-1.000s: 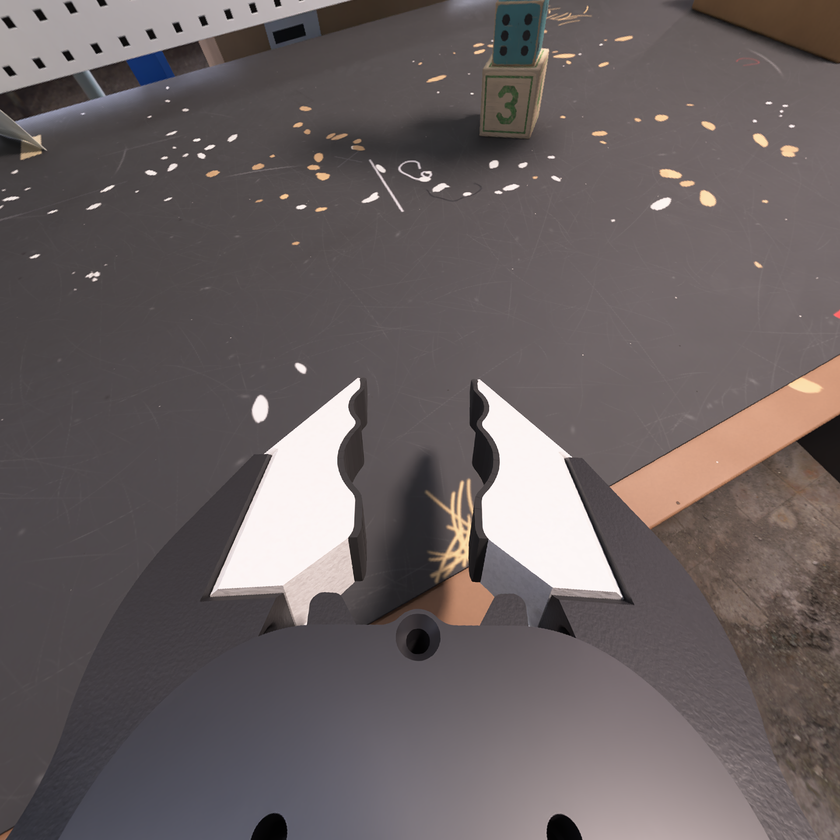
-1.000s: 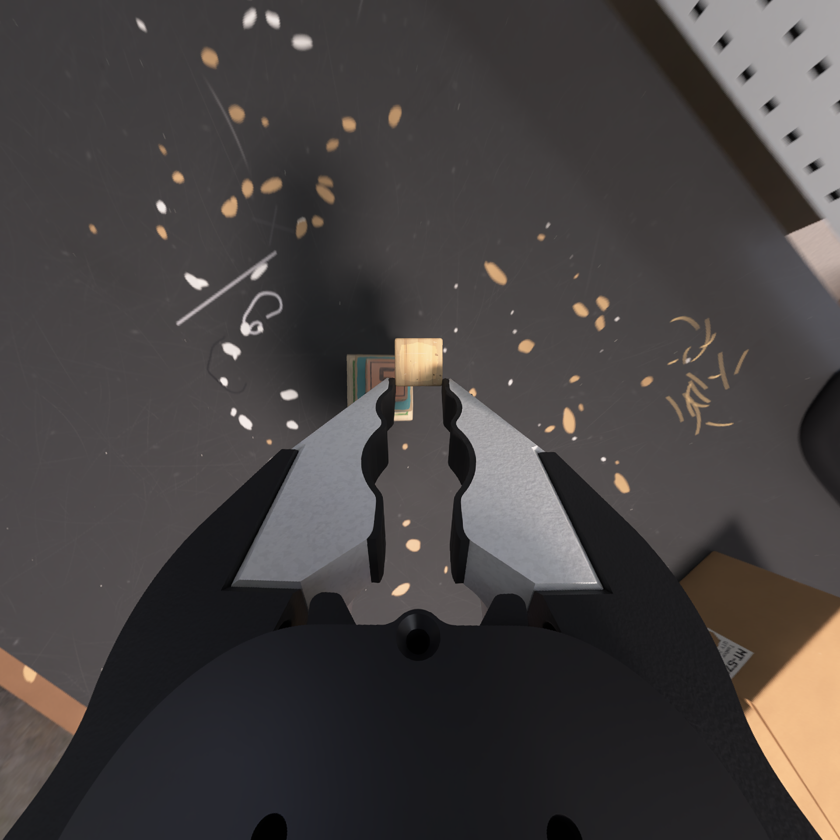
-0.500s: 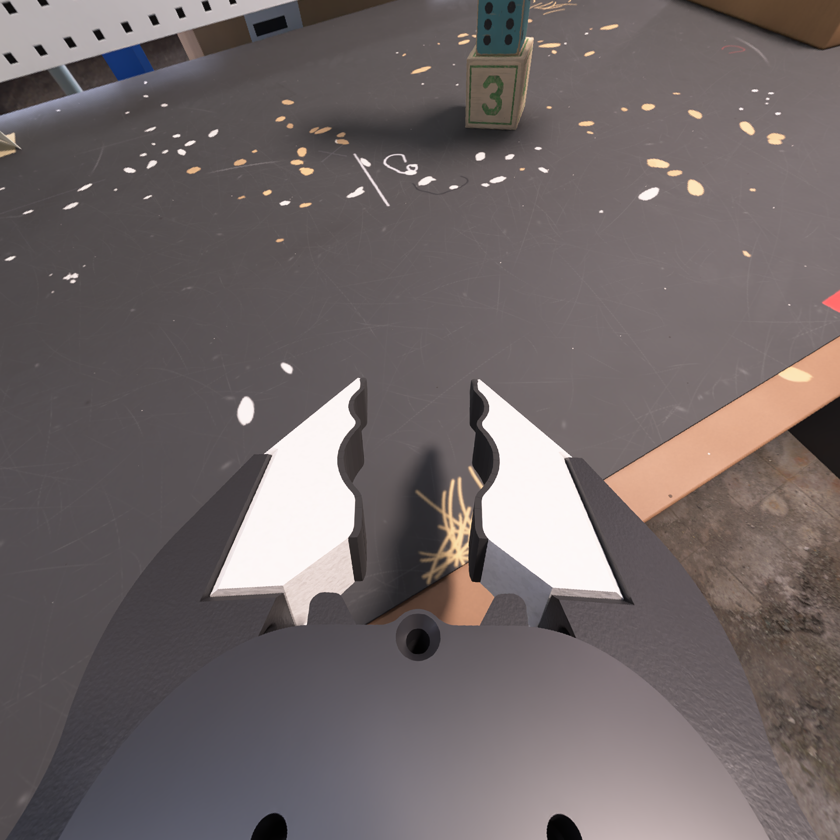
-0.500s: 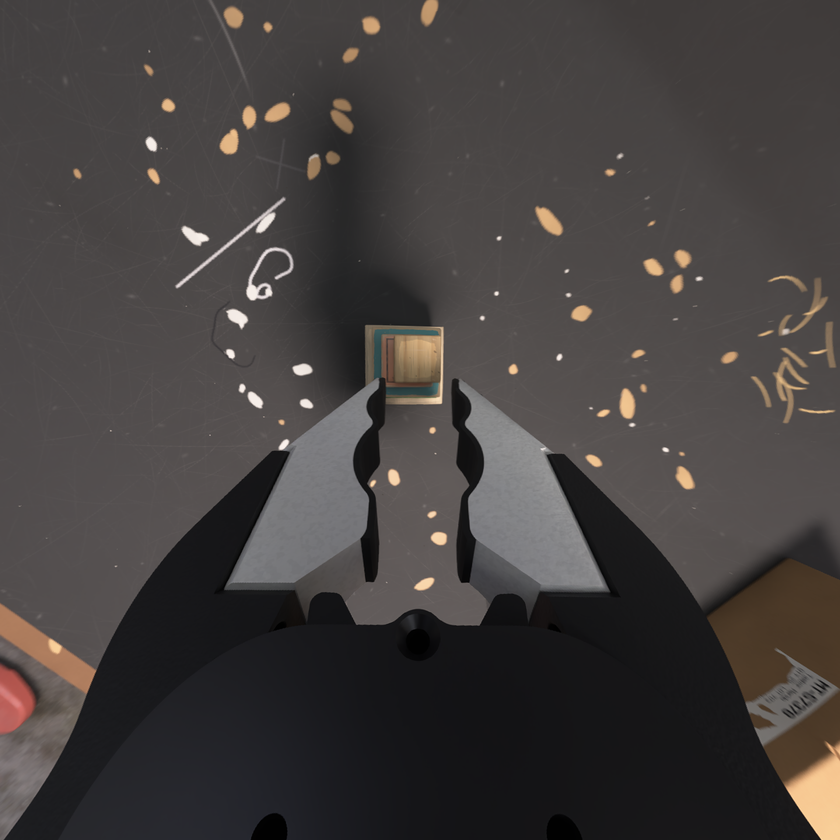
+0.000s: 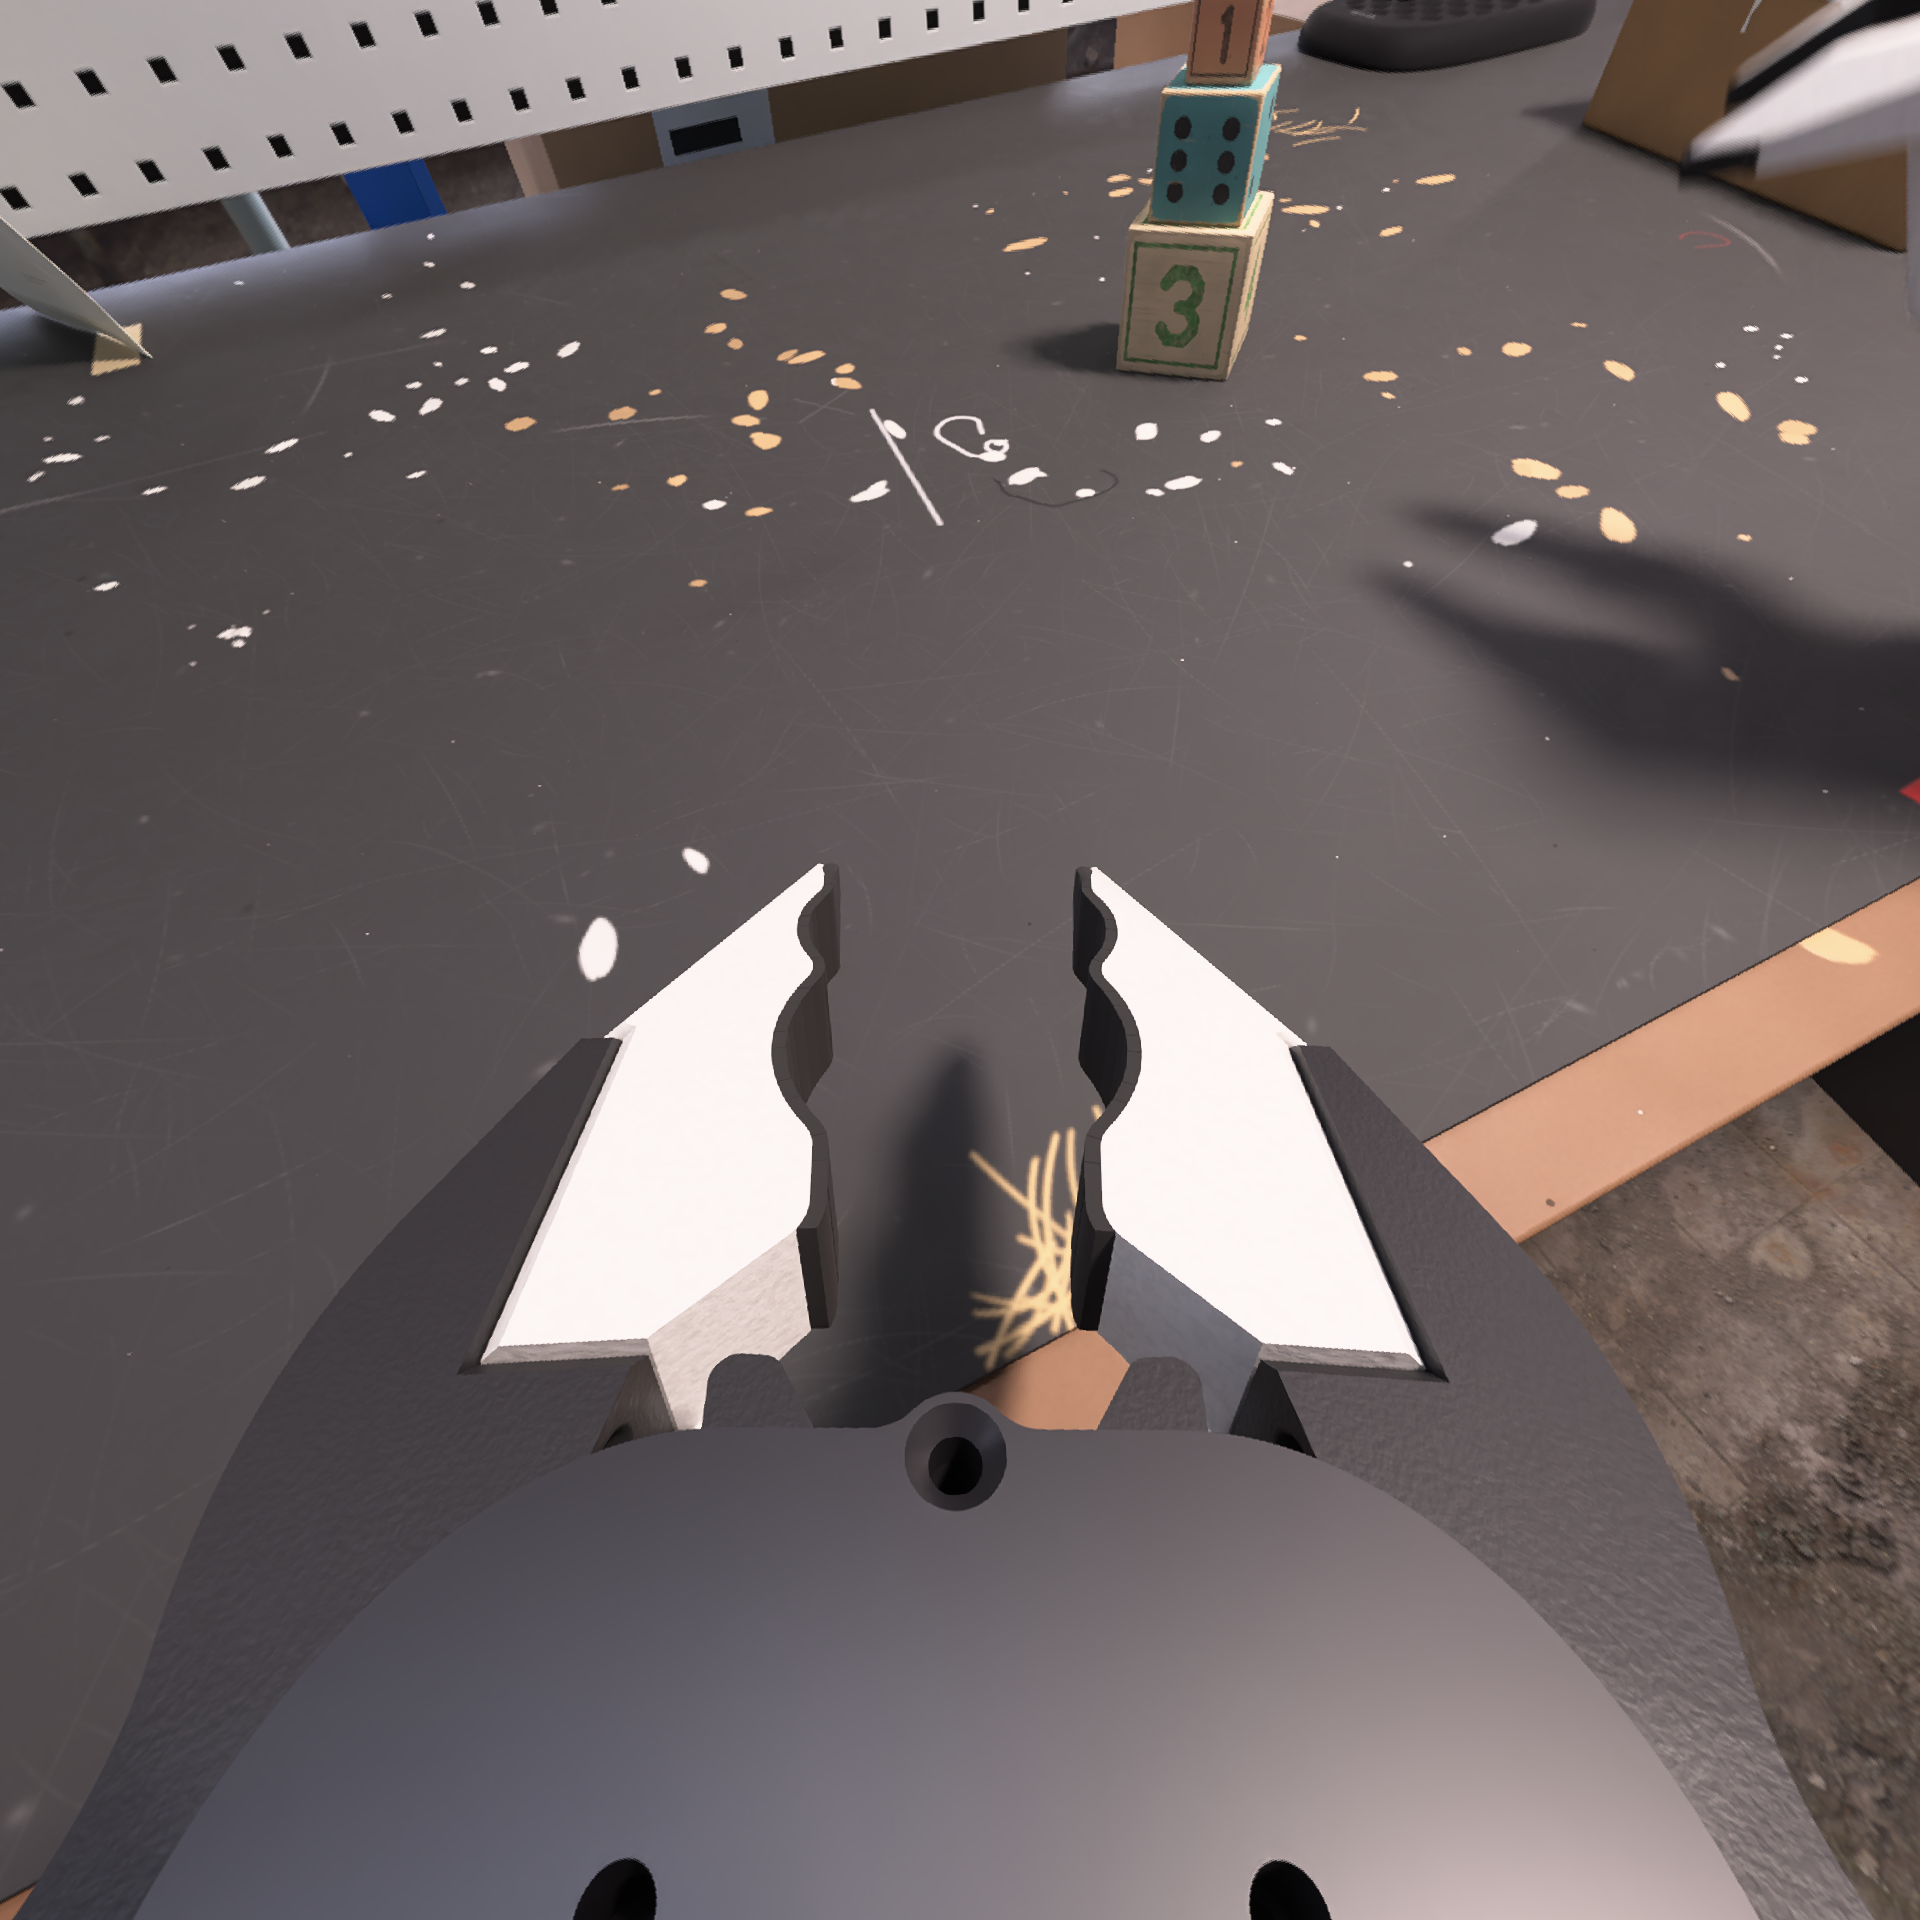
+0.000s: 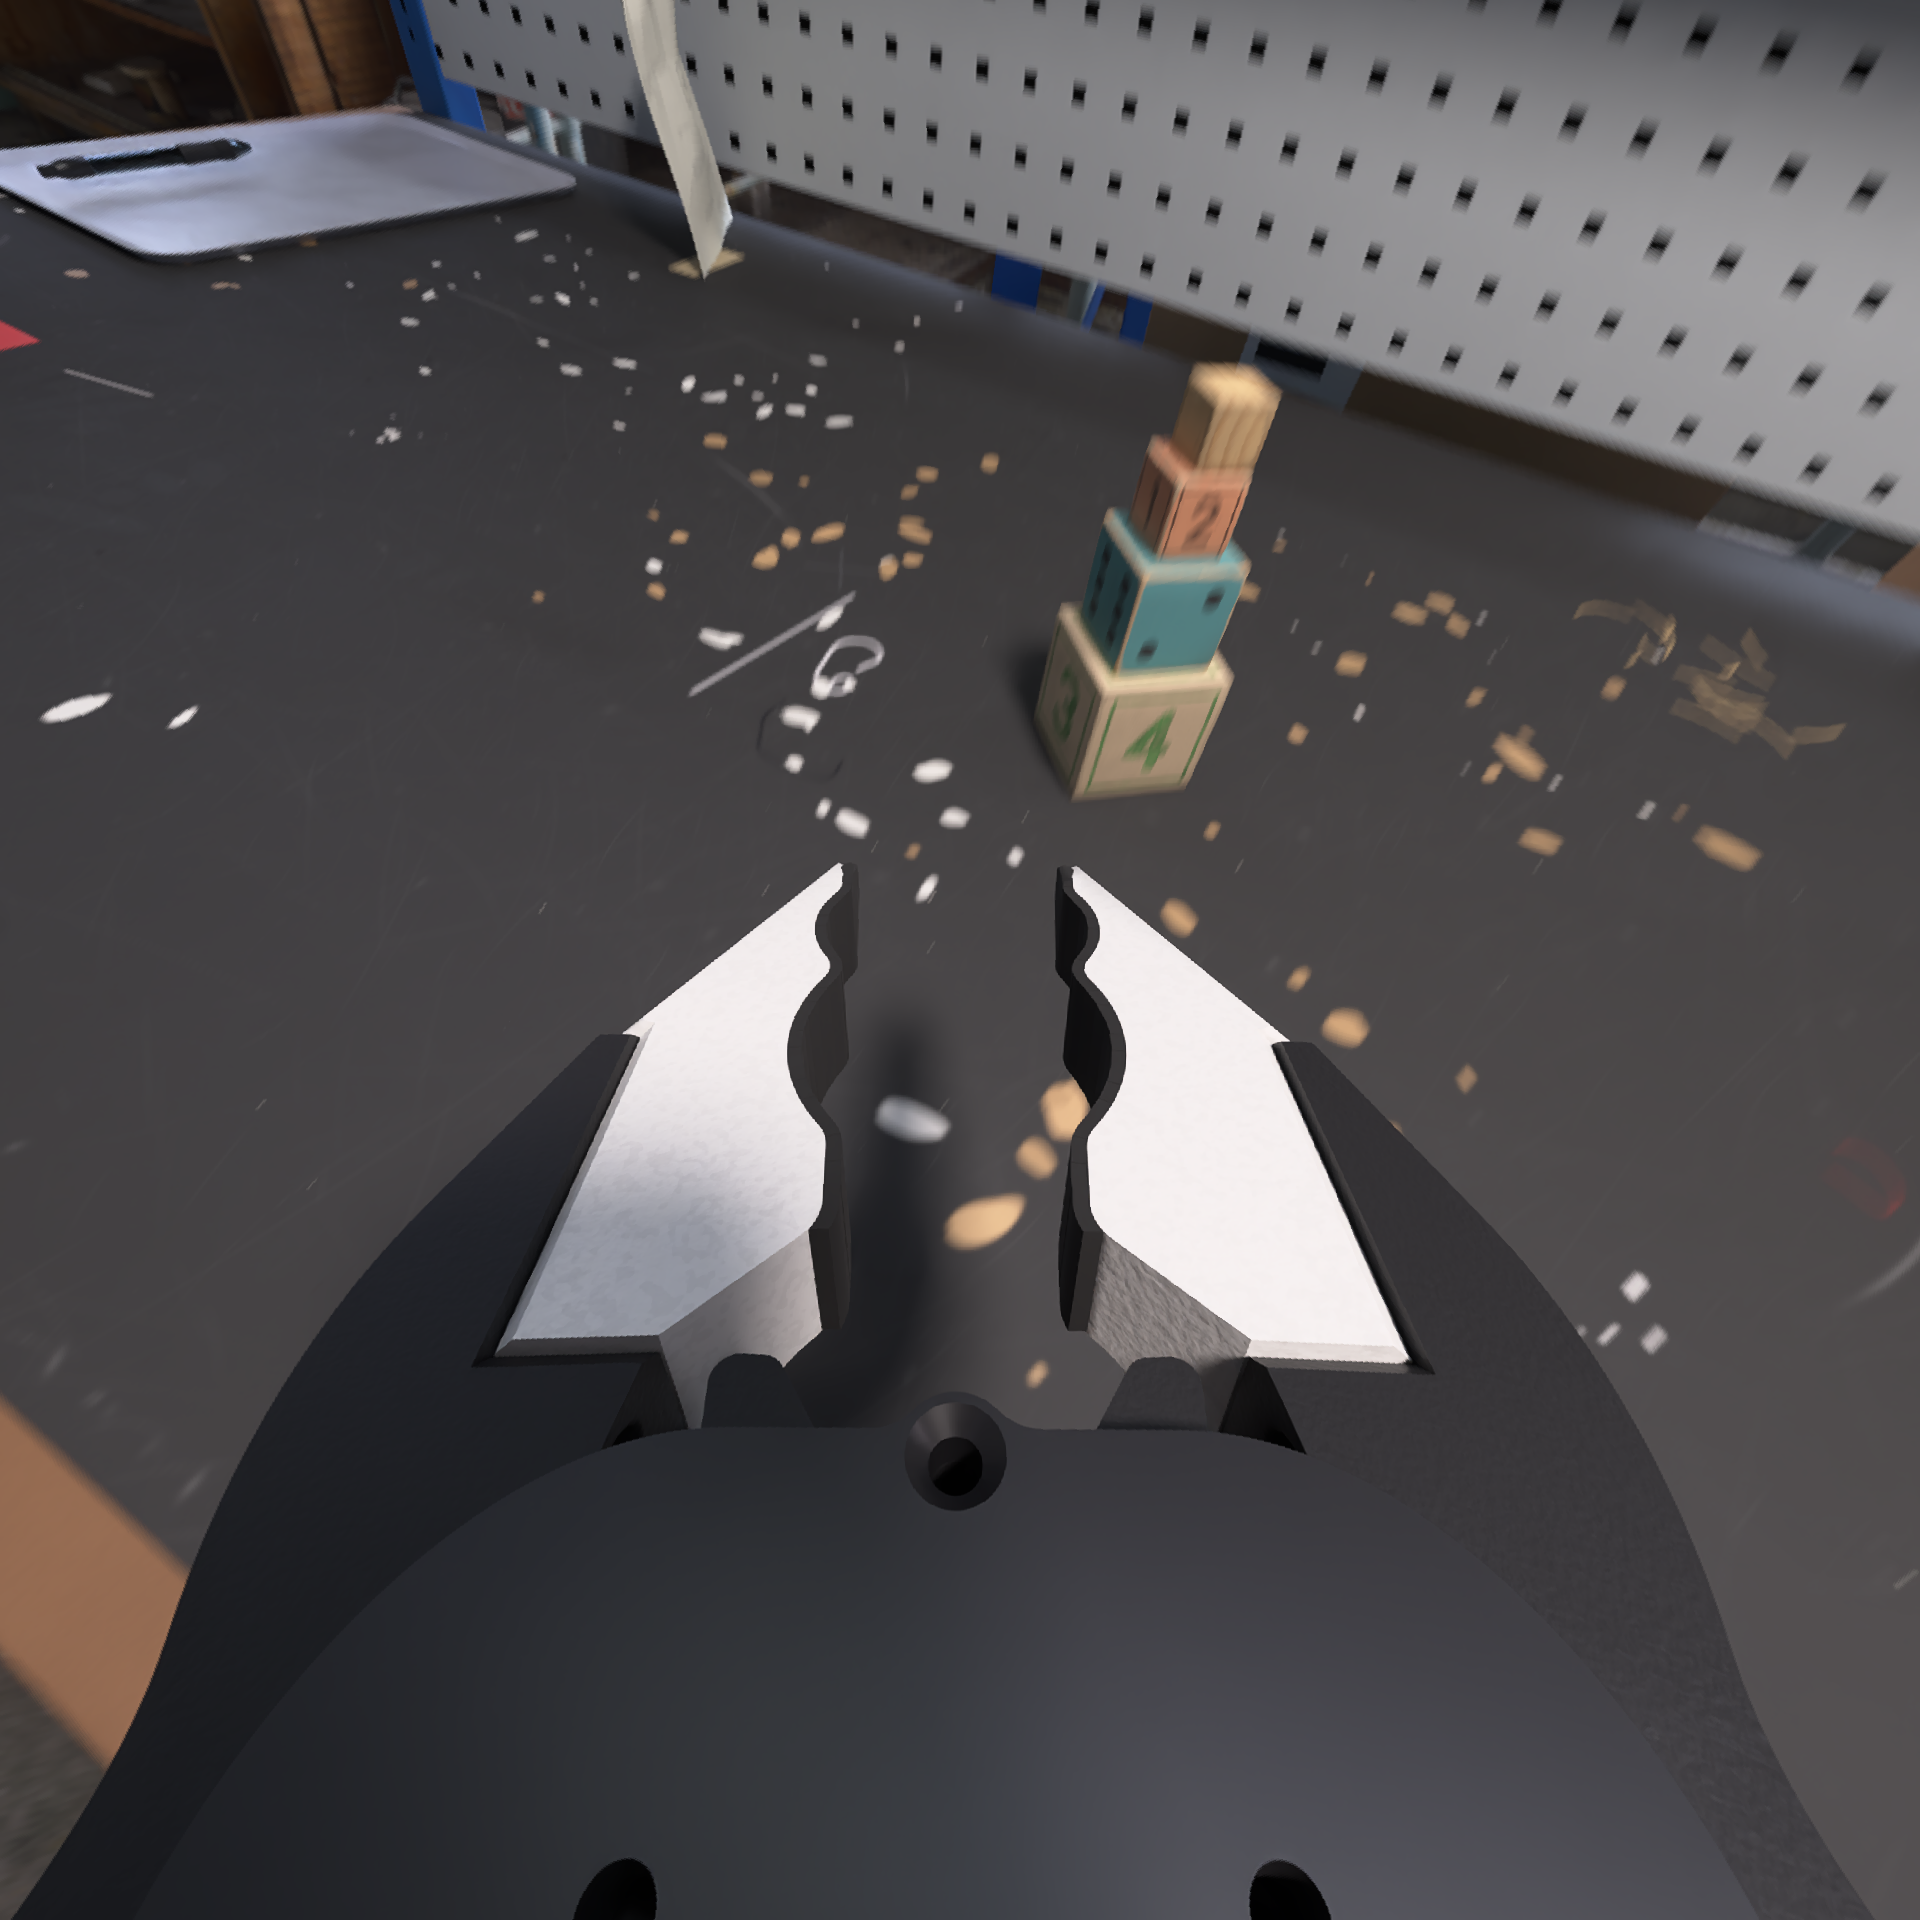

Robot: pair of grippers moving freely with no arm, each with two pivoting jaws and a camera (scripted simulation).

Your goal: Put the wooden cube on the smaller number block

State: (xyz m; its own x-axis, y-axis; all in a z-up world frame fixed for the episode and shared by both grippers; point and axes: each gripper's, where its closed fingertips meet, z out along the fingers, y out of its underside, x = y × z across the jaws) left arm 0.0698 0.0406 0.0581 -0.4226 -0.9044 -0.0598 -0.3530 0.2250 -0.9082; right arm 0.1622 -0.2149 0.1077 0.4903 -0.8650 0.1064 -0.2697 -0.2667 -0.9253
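Note:
A tower of blocks stands on the dark table. In the right wrist view the plain wooden cube [image 6: 1231, 416] sits on top of the small orange number block [image 6: 1190, 509]. That block rests on a teal dice block [image 6: 1164, 608], which rests on the large green-printed number block [image 6: 1132, 717]. My right gripper [image 6: 954, 883] is open and empty, well back from the tower. My left gripper [image 5: 954, 883] is open and empty near the table's front edge. In its view the tower [image 5: 1190, 301] is far ahead, with the cube cut off by the frame's top.
A white pegboard [image 6: 1351, 156] runs along the back of the table. A grey clipboard [image 6: 291, 187] lies at the far left. A cardboard box [image 5: 1766, 156] stands at the right. The table's brown edge [image 5: 1662, 1049] is close to my left gripper.
My right gripper let go of the wooden cube on the small number block, then pulled back and tilted from looking straight down to a low forward view. The left gripper barely shifted.

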